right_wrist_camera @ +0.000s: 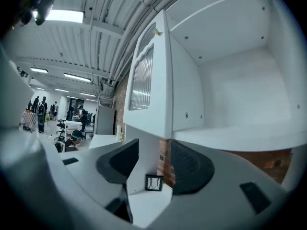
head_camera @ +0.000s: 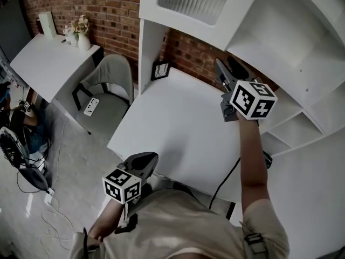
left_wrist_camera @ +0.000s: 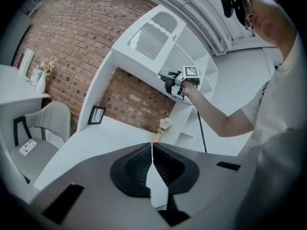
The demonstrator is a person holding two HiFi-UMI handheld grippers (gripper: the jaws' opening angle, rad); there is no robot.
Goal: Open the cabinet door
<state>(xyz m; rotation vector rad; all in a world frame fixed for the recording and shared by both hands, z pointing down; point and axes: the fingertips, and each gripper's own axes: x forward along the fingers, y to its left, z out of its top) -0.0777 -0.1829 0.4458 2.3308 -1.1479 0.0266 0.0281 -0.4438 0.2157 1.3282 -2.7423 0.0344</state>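
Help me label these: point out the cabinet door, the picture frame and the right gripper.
cabinet door [right_wrist_camera: 142, 78]: right gripper view, on its slatted panel.
picture frame [head_camera: 160, 69]: head view, middle of the frame.
right gripper [right_wrist_camera: 154, 150]: right gripper view, midway between its open jaws.

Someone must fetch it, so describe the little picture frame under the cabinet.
Find the white shelf unit against the brick wall, then the white desk beneath its upper cabinet. The picture frame stands at the desk's back, by the unit's side panel: small, square and dark-rimmed, unlike the pale flowers nearby.
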